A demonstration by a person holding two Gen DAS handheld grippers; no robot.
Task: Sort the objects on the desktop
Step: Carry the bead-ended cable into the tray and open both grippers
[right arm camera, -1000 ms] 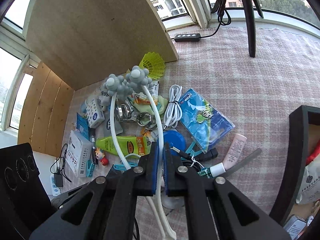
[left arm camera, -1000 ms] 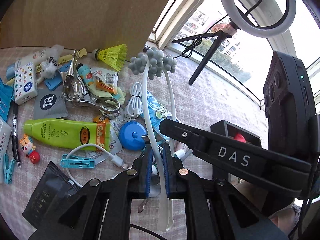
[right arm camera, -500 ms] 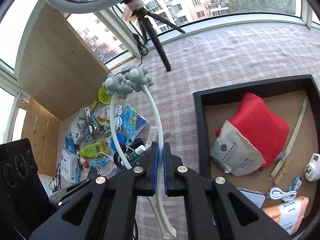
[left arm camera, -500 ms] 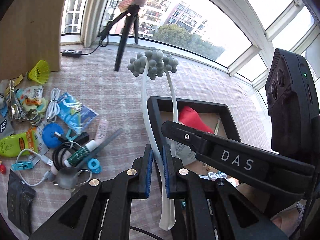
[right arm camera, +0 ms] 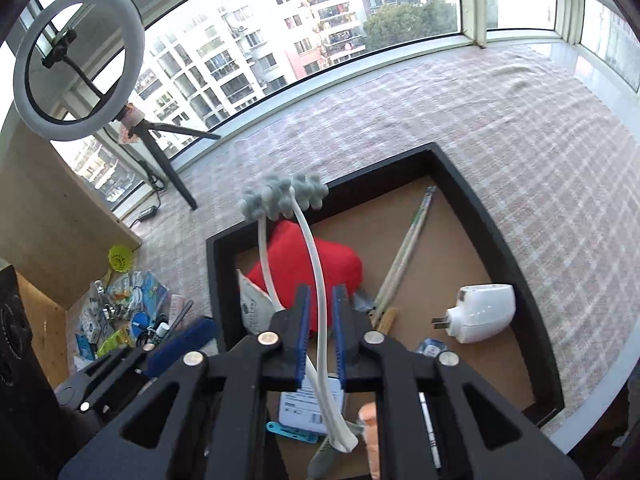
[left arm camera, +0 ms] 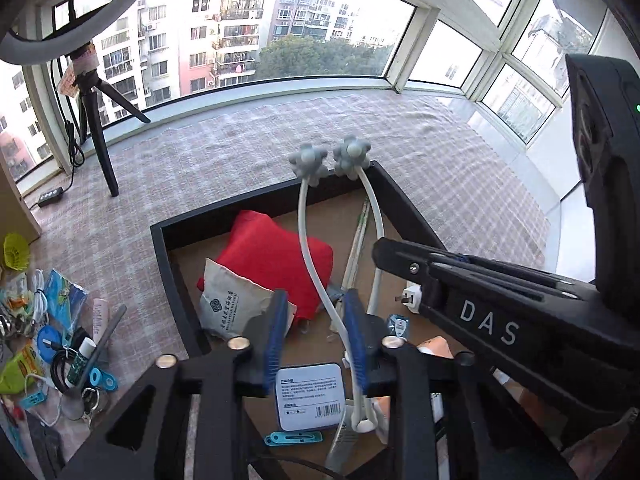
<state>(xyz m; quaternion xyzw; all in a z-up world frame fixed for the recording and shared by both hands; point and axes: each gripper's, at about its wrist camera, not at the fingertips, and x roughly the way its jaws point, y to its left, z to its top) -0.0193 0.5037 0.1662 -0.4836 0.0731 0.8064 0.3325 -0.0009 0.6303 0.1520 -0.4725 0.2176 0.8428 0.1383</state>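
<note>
**Both grippers let go: massager dropping into the tray**

And there's the release! The left gripper (left arm camera: 316,334) has just sprung apart, its blue pads standing wide with only 1 white arm of the head massager (left arm camera: 310,236) passing loosely between them. The right gripper (right arm camera: 319,330) has just opened too, by less; its pads stand clear of the other white arm, so nothing is clamped any more.

Half a second ago both grippers pinched those arms tight above the near edge of the black tray (right arm camera: 480,200). A second ago they were back over the clutter pile (left arm camera: 48,340) on the tabletop (left arm camera: 240,140). Now the massager sits over the tray's interior, its knobby grey tips near the far rim, its joined handle end down by the white card at the near side. The red pouch (right arm camera: 320,264) and the white plug adapter (right arm camera: 480,312) are already in there.

That reads as 1 more item sorted. The pile at left looks like the next stop.
</note>
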